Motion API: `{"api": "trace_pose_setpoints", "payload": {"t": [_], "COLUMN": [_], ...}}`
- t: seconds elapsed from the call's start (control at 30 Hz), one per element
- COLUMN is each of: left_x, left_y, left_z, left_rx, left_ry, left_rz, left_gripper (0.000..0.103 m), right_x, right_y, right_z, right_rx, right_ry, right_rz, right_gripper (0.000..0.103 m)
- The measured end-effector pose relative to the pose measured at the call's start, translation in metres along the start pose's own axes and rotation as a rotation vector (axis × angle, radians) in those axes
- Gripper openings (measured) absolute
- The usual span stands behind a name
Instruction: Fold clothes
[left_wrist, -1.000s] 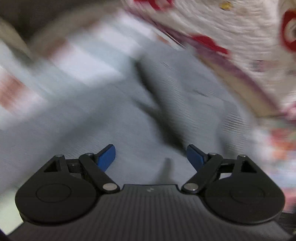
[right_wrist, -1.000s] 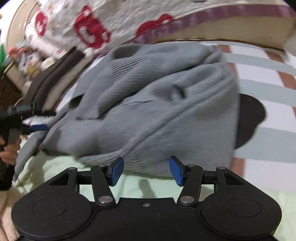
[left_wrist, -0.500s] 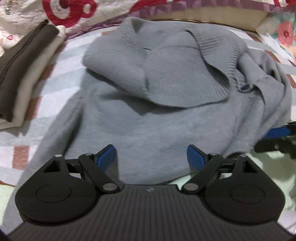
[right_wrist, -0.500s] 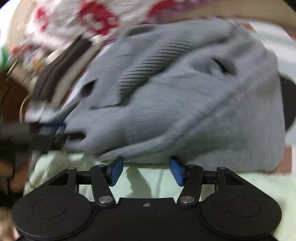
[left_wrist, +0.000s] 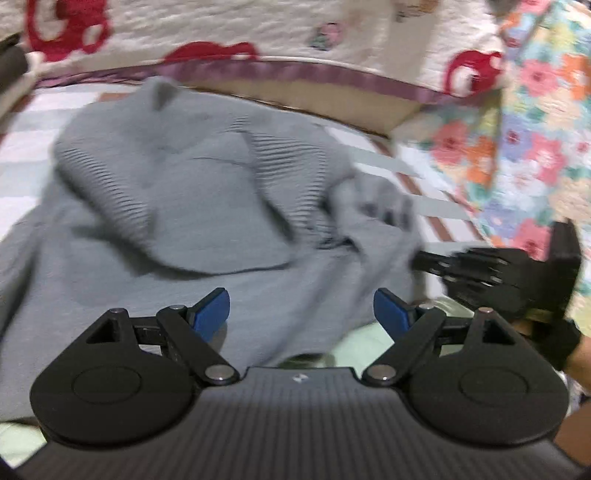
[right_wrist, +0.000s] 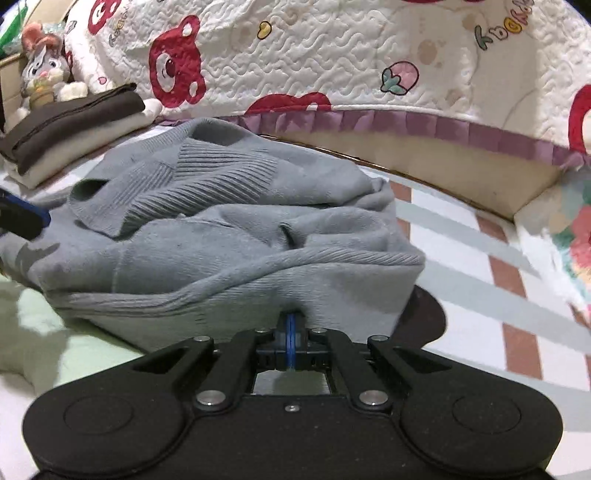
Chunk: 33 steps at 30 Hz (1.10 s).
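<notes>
Grey sweater (right_wrist: 229, 236) hem clamped in right gripper (right_wrist: 290, 328) fingers, left gripper (left_wrist: 301, 314) fingers apart above it

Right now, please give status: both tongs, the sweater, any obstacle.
Right tongs shut on grey sweater hem. Left tongs open over sweater, empty. Folded clothes stack off to the side, not in the way.

A grey knitted sweater (right_wrist: 229, 236) lies crumpled in a heap on the striped bed sheet (right_wrist: 461, 258). Its ribbed parts are folded over on top, and its ribbed hem runs along the near edge, where the cloth lifts slightly. In the left wrist view it looks blurred.
</notes>
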<state>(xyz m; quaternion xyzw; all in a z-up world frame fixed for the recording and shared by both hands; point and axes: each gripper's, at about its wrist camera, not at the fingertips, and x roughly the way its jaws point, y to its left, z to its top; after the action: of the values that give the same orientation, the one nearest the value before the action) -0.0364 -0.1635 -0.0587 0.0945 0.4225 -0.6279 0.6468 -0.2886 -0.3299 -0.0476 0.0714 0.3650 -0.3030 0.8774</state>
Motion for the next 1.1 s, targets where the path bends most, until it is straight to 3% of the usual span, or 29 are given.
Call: {"api": "trace_pose_setpoints", "payload": {"t": [0.13,0.2,0.23,0.3,0.33,0.4,0.53,0.73,0.77,0.8,0.87,0.93,1.0,1.1], "left_x": [0.036,0.051,0.054,0.054,0.052,0.049,0.052,0.056,0.056,0.055,0.053,0.052,0.052,0.051], "left_y": [-0.011,-0.013,-0.014,-0.016,-0.014,-0.003,0.027,0.042,0.043,0.043,0.044,0.045,0.045,0.046], "left_z": [-0.01,-0.01,-0.008,0.0,0.005,0.013,0.02,0.023,0.024,0.024,0.024,0.025,0.026,0.027], "left_rx": [0.072,0.087,0.095,0.116,0.113,0.076,-0.059,-0.136,-0.144,-0.147,-0.143,-0.144,-0.147,-0.153], "left_ry": [0.1,0.117,0.108,0.074,0.045,-0.01,-0.026,-0.036,-0.04,-0.044,-0.05,-0.053,-0.055,-0.057], "left_rz": [0.108,0.148,0.152,0.142,0.146,0.155,0.127,0.127,0.128,0.129,0.136,0.138,0.139,0.138], "left_gripper": [0.082,0.052,0.024,0.017,0.008,0.007,0.007,0.007,0.007,0.007,0.008,0.008,0.008,0.009], "right_x": [0.009,0.014,0.017,0.021,0.024,0.029,0.036,0.023,0.017,0.011,0.001,-0.004,-0.003,0.005], "right_y": [-0.005,-0.007,-0.008,-0.01,-0.012,-0.014,-0.013,0.009,0.013,0.017,0.032,0.049,0.068,0.08], "right_z": [0.004,0.006,0.007,0.01,0.011,0.013,0.02,0.021,0.021,0.022,0.018,0.015,0.013,0.016], "right_rx": [-0.007,-0.01,-0.012,-0.015,-0.017,-0.02,-0.033,-0.14,-0.148,-0.157,-0.197,-0.259,-0.351,-0.372], "right_ry": [-0.003,-0.005,-0.006,-0.008,-0.008,-0.01,-0.003,0.009,0.005,0.001,-0.011,-0.015,-0.007,-0.009], "right_rz": [-0.004,-0.006,-0.006,-0.008,-0.009,-0.011,0.009,0.026,0.049,0.073,0.155,0.212,0.227,0.226], "right_gripper": [0.0,0.0,0.0,0.0,0.0,0.0,0.0,0.008,0.014,0.036,0.058,0.058,0.058,0.06]}}
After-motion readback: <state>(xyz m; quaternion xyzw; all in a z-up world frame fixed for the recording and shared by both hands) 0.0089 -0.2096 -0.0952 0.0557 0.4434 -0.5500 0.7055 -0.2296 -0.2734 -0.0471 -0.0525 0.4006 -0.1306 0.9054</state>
